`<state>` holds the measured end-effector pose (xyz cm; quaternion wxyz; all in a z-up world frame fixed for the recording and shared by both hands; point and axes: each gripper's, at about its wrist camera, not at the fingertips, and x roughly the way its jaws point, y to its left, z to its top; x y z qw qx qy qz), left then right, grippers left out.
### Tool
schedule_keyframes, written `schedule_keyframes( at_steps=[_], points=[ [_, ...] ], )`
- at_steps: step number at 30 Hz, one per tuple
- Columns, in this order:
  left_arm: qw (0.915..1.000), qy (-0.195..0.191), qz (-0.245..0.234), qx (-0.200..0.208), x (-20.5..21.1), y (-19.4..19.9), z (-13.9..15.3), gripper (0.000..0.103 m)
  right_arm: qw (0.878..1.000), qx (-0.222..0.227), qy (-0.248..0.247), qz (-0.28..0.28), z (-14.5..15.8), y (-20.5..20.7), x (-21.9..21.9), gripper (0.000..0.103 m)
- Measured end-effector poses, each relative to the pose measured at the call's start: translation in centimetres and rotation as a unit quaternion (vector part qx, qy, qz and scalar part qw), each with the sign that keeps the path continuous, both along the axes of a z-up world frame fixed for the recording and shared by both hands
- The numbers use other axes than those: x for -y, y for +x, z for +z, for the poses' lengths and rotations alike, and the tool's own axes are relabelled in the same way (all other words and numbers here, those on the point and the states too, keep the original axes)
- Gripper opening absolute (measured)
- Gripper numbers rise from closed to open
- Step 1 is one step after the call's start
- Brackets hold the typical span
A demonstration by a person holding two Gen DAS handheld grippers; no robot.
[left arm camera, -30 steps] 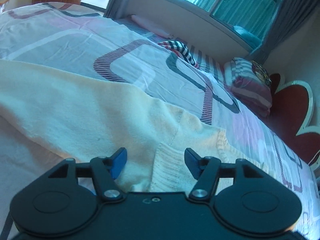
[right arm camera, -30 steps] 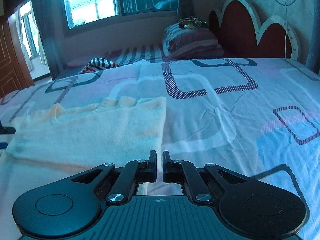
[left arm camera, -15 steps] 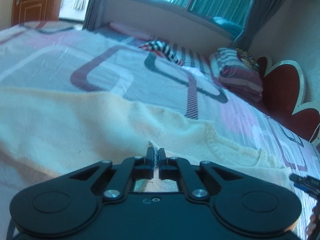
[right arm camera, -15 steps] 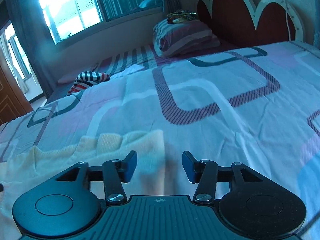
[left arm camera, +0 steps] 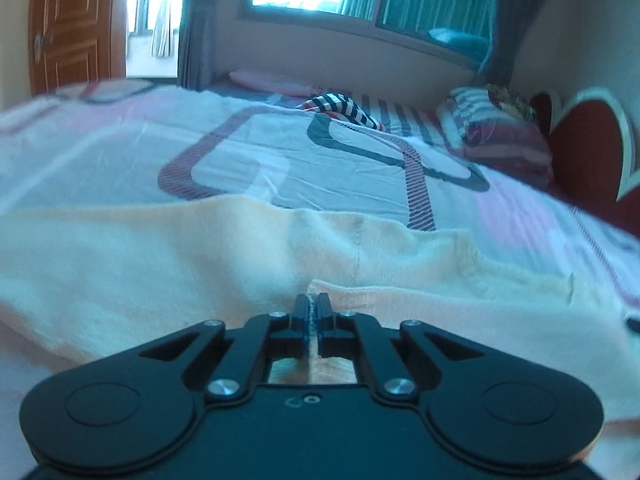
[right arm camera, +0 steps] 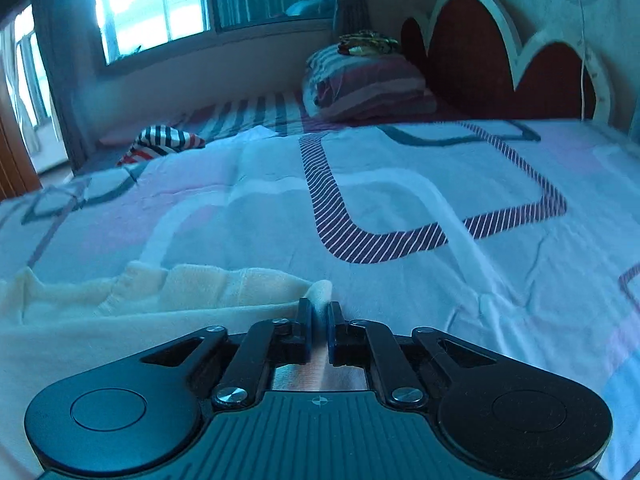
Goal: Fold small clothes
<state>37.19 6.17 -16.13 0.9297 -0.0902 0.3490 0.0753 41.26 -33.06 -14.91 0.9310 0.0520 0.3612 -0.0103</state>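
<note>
- On the patterned bedsheet (left arm camera: 360,160), a cream knit garment (left arm camera: 160,264) lies spread flat across the near side of the bed, well short of the striped pillow (left arm camera: 500,140) by the scalloped headboard (right arm camera: 500,60).
- At the garment's near edge, toward its left part, the left gripper (left arm camera: 313,300) has its jaws pressed together on a thin fold of the knit, which shows as a pale sliver between the blue pads.
- At the garment's right-hand corner, the right gripper (right arm camera: 319,308) is likewise clamped, with a raised peak of cream fabric pinched between its jaws.
- Risk, as a judgement: each grip holds only a narrow bit of soft knit, so a quick lift could pull a corner free.
- If one hand rises ahead of the other, the fold may land crooked.
- The pinch might also catch the bedsheet beneath; this cannot be told from either view.
- Far behind the garment, a striped cloth (right arm camera: 164,142) sits clear of the work.
</note>
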Motion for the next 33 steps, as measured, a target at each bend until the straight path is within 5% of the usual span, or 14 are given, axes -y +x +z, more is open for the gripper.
schedule_keyframes(
  at_steps=[2, 4, 11, 19, 25, 33],
  points=[
    [0.9999, 0.005, 0.010, 0.003, 0.0, -0.4, 0.7, 0.029, 1.000, 0.008, 0.000, -0.006, 0.6, -0.4, 0.0, 0.007],
    [0.9997, -0.009, 0.015, 0.017, -0.2, -1.4, 1.6, 0.040, 1.000, 0.023, 0.009, -0.010, 1.6, -1.3, 0.0, 0.007],
    [0.9988, -0.003, -0.043, 0.023, 2.6, -2.8, 2.6, 0.064, 0.997, 0.032, 0.003, 0.075, 3.4, -4.6, -4.0, 0.013],
    [0.9982, 0.004, -0.035, -0.048, 2.1, -2.1, 0.5, 0.063, 0.993, -0.021, -0.043, 0.106, 0.4, -7.0, -5.8, 0.014],
    [0.9974, -0.040, 0.000, -0.061, -0.1, -4.2, 2.1, 0.075, 0.994, -0.020, 0.008, 0.103, 2.0, -7.9, -5.9, 0.015],
    [0.9899, -0.090, 0.075, -0.079, -7.4, -7.9, 2.5, 0.077, 0.985, -0.006, 0.025, 0.169, 3.5, -9.3, -12.2, 0.015]
  ],
)
